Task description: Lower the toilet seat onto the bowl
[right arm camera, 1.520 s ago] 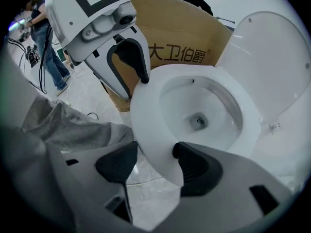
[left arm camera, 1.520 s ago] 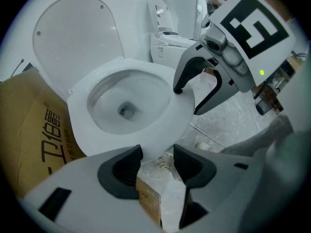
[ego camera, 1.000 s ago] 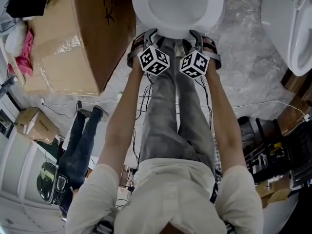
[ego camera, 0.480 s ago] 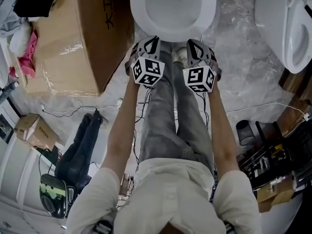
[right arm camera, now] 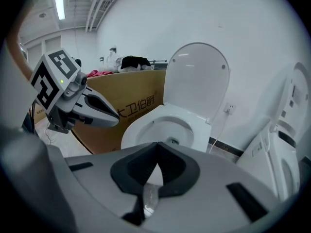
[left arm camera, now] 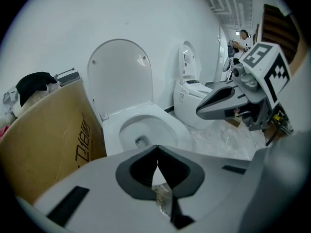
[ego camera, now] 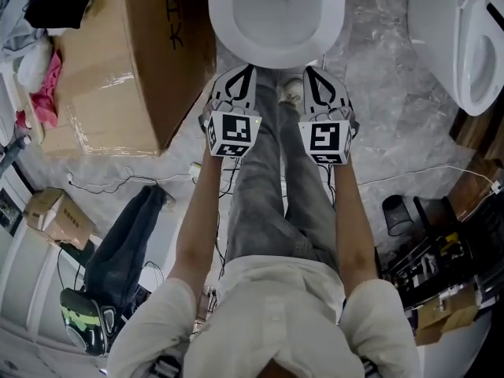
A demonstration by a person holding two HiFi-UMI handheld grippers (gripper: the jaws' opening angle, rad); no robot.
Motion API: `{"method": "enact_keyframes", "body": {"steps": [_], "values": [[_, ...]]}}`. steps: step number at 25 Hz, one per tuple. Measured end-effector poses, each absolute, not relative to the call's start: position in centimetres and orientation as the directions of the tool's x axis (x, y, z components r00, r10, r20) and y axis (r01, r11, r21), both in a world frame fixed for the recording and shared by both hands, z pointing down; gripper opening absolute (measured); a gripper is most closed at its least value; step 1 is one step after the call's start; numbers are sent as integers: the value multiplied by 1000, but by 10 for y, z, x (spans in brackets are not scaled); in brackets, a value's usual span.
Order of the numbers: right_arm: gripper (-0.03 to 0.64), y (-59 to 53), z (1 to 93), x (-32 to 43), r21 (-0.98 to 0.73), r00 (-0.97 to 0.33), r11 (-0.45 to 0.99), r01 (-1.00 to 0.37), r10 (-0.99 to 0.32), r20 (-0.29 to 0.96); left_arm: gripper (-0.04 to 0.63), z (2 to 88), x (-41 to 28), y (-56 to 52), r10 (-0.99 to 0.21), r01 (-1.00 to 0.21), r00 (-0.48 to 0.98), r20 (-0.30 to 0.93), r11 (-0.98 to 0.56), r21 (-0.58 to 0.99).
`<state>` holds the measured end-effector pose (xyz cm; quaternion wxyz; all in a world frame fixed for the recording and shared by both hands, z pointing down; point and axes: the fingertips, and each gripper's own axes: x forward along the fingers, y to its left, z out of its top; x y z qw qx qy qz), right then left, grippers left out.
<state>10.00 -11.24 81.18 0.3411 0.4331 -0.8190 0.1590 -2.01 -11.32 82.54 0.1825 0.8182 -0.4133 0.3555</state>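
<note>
Both my left gripper [ego camera: 248,69] and right gripper [ego camera: 309,71] have just pinched their jaws together on nothing, side by side at the bowl's [ego camera: 236,38] front rim, while the toilet seat [left arm camera: 119,76] stands upright at twelve o'clock beyond it, equally far from either.

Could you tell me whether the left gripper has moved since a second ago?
Yes. The left gripper has drawn back from the white toilet bowl toward the person, jaws just closed, empty.
</note>
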Motion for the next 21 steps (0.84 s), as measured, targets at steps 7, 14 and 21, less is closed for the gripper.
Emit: {"method": "enact_keyframes", "body": {"steps": [7,14,21], "values": [[5,-112,808,102,47,-387,575,-817,-606,695,14,811,-16,-118,-568,-808,420,708,-589,7],[5,-115,810,103,47,-382,572,-819,-605,698,14,810,-14,-121,-566,-809,427,705,-587,18],[5,-118,813,104,46,-377,567,-823,-604,702,14,813,-17,-124,-565,-813,425,707,-581,25]]}}
